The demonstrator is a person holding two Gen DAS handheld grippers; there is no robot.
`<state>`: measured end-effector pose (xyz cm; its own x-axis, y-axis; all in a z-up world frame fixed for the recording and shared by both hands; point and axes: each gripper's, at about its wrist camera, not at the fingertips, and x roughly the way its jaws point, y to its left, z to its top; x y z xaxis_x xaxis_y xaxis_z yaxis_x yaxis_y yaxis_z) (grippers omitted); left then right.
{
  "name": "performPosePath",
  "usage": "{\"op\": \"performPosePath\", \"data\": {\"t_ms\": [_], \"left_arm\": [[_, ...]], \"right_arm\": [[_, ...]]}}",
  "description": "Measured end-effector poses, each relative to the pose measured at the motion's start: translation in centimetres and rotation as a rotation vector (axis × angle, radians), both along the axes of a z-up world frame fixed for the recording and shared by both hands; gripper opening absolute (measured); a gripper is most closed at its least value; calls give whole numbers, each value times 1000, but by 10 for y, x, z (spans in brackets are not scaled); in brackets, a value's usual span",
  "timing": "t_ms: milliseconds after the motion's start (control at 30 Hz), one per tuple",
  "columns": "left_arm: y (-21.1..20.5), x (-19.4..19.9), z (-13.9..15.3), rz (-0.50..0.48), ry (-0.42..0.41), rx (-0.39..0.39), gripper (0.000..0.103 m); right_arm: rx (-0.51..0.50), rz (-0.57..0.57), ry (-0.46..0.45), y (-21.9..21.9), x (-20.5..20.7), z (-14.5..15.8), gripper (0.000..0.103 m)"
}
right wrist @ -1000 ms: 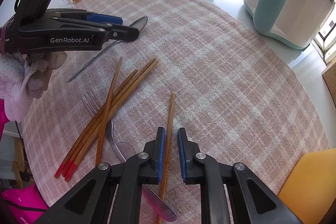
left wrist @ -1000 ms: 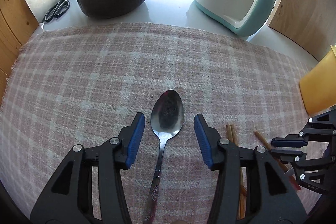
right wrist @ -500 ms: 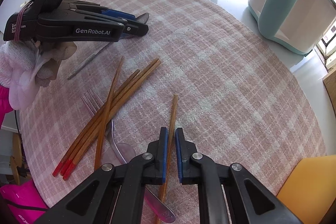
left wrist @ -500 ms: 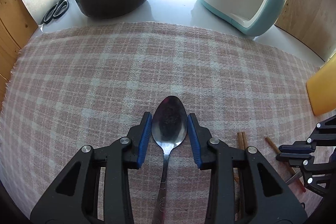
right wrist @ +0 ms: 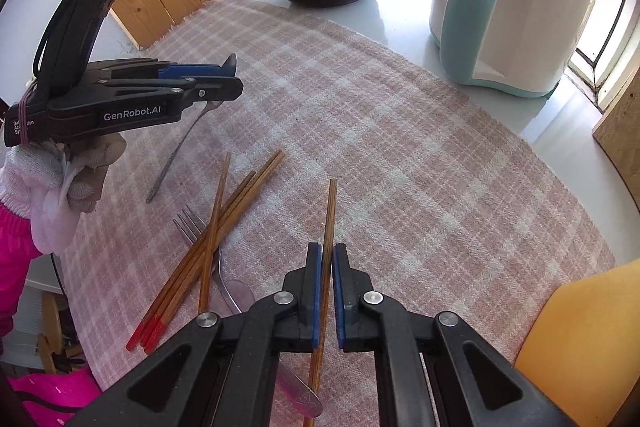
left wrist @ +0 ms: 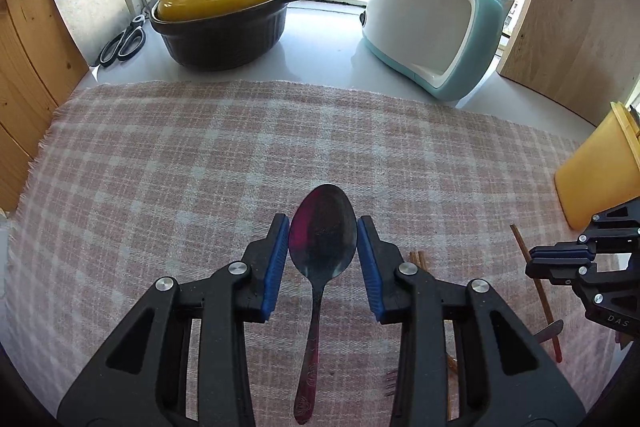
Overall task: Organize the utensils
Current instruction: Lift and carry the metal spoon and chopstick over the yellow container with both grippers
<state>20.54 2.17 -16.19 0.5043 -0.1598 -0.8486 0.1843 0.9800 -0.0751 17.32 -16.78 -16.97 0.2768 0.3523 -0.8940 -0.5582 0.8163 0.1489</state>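
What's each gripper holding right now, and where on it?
Left gripper is shut on the spoon, pads on the sides of its bowl. Right gripper is shut on one chopstick, partway along its shaft.

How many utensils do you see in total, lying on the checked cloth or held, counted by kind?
spoon: 1
fork: 1
chopsticks: 5, as far as the overlapping pile lets me count (four lying, one held)
Total: 7
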Motion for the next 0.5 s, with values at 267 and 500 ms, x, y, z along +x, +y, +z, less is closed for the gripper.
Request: {"op": "performPosePath", "data": {"t_ms": [267,500], "left_arm": [[-11,-13,33,-30,-66,-35,34],[-18,-30,60,-52,-125,-65,34]], "right_arm": [[46,-40,-77,-16,-8,31,2],[58,-42,-166,-22,-25,60,2]]}}
